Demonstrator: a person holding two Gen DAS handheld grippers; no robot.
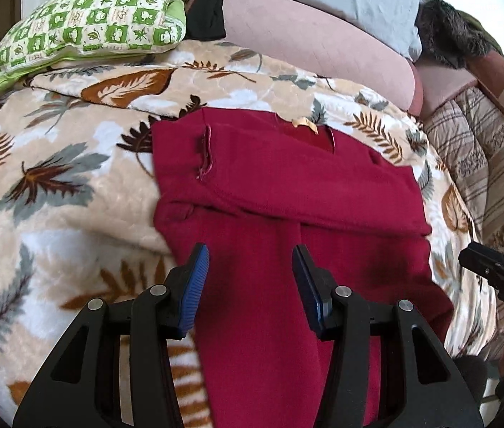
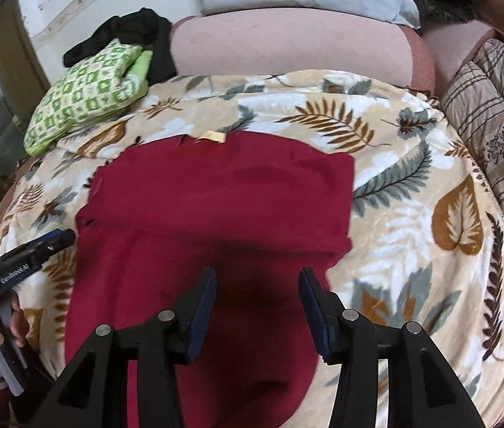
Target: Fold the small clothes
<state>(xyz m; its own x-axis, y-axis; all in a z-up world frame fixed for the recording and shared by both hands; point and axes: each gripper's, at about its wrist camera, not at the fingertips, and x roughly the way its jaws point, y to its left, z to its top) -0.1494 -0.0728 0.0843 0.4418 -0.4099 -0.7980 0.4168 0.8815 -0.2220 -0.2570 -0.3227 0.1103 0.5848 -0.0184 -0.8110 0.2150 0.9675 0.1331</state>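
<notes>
Left gripper (image 1: 251, 255) spread wide, holding nothing, over the near left part of the red garment (image 1: 287, 192), which lies flat on the leaf-print blanket (image 1: 55, 164). Right gripper (image 2: 257, 278) also wide, nothing held, above garment's near right edge.

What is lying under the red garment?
The red garment lies on a leaf-print blanket, which shows all around it. What is under the blanket there is covered and cannot be seen.
</notes>
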